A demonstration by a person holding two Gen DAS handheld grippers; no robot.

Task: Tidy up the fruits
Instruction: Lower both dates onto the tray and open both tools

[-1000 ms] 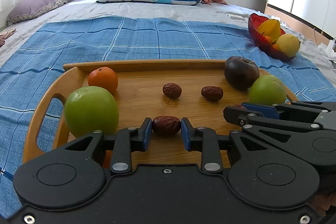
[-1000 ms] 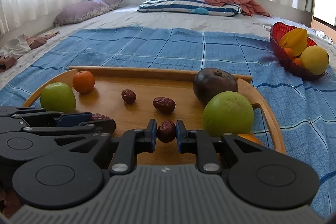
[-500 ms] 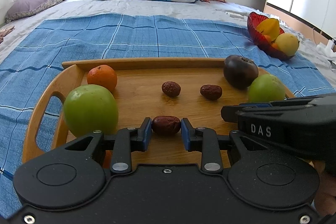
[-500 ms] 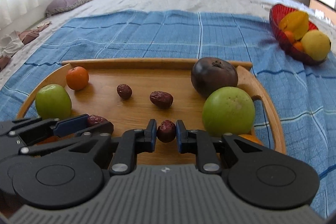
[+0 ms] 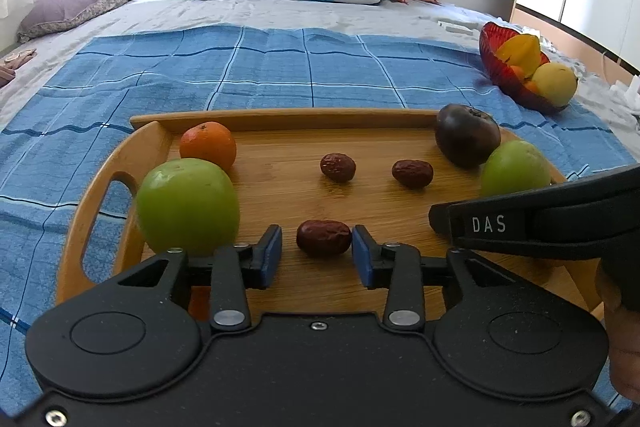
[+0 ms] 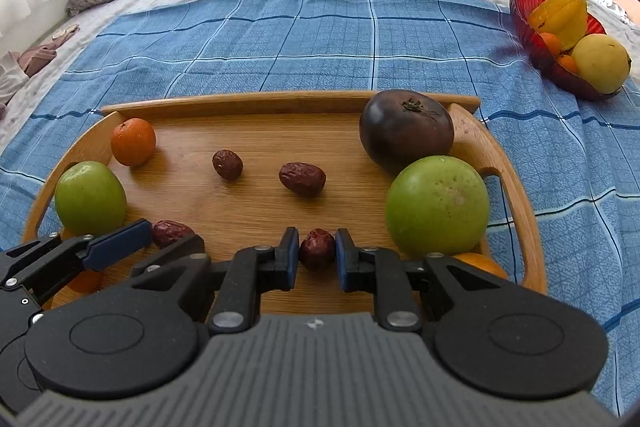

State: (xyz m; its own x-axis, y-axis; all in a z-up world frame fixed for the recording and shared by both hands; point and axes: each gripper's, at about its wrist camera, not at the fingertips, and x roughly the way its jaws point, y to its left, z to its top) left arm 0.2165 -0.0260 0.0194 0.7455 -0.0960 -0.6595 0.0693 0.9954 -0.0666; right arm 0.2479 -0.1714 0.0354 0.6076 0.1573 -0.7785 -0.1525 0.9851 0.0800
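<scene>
- Left wrist view: the left tongs (image 5: 317,251) have just been spreading; the date (image 5: 323,237) lies free between them on the wooden tray (image 5: 280,119), and could roll if nudged.
- Right wrist view: the right tongs (image 6: 317,259) have just been loosening around a smaller date (image 6: 317,249), gaps showing both sides; pulling back carelessly could knock the green apple (image 6: 437,206).

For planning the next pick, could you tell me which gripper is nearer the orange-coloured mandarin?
Left. The left gripper sits on the mandarin's side; the right gripper is farther across the tray.
</scene>
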